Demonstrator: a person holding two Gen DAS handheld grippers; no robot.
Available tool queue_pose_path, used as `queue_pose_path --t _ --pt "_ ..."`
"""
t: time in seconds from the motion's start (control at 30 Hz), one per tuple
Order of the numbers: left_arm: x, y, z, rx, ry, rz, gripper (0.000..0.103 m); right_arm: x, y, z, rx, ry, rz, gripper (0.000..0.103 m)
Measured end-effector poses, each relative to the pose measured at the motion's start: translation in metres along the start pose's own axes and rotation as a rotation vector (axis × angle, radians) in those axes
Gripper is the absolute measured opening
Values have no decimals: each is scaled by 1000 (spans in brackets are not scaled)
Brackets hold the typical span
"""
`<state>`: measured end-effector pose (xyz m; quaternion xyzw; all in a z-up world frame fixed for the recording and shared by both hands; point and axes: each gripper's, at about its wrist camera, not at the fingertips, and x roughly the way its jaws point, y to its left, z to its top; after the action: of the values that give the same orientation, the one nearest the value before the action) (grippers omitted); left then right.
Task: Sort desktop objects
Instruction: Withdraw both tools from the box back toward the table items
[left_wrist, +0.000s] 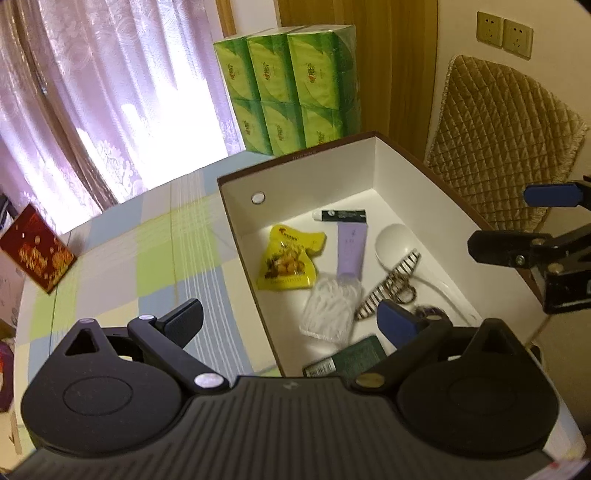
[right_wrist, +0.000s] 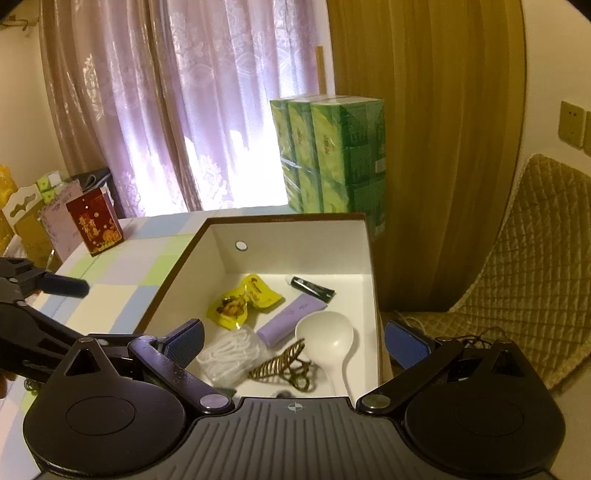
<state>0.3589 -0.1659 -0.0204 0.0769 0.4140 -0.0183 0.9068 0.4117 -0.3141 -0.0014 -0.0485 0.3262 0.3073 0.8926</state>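
Observation:
An open white box (left_wrist: 373, 162) with brown outer walls stands on the checked tablecloth. It holds a yellow snack packet (left_wrist: 286, 264), a purple tube (left_wrist: 351, 251), a dark small tube (left_wrist: 341, 215), a white spoon (left_wrist: 393, 243), a clear bag of white items (left_wrist: 330, 312), a spiral hair clip (left_wrist: 388, 290) and a dark green flat item (left_wrist: 351, 356). My left gripper (left_wrist: 291, 321) is open and empty above the box's near left wall. My right gripper (right_wrist: 293, 341) is open and empty over the box (right_wrist: 365, 236); it also shows in the left wrist view (left_wrist: 517, 223).
A stack of green tissue packs (left_wrist: 291, 88) stands behind the box. A red carton (left_wrist: 37, 254) stands at the table's far left edge. A quilted chair (left_wrist: 506, 147) is to the right of the table. Curtains hang behind.

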Motion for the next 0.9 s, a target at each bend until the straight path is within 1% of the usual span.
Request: queue_pose_path --t 0.1,0.3,0.47,0.63,0.77,0.9 --pt "-13 5 -12 -40 9 -19 99 -9 5 -8 12 7 2 101" --pt "-39 14 -36 -82 21 -5 99 -23 21 -25 14 39 8 101" --pt "-57 15 -54 -84 29 -1 99 -31 36 -38 -7 67 8 101" --pt "-72 19 -71 -92 39 -17 99 -35 49 -49 -13 89 11 101" --pt "-81 24 -85 -102 49 -23 99 -39 60 -56 -21 104 28 101" --pt "-88 31 -102 -113 74 -11 99 -40 73 -65 -33 123 47 101"
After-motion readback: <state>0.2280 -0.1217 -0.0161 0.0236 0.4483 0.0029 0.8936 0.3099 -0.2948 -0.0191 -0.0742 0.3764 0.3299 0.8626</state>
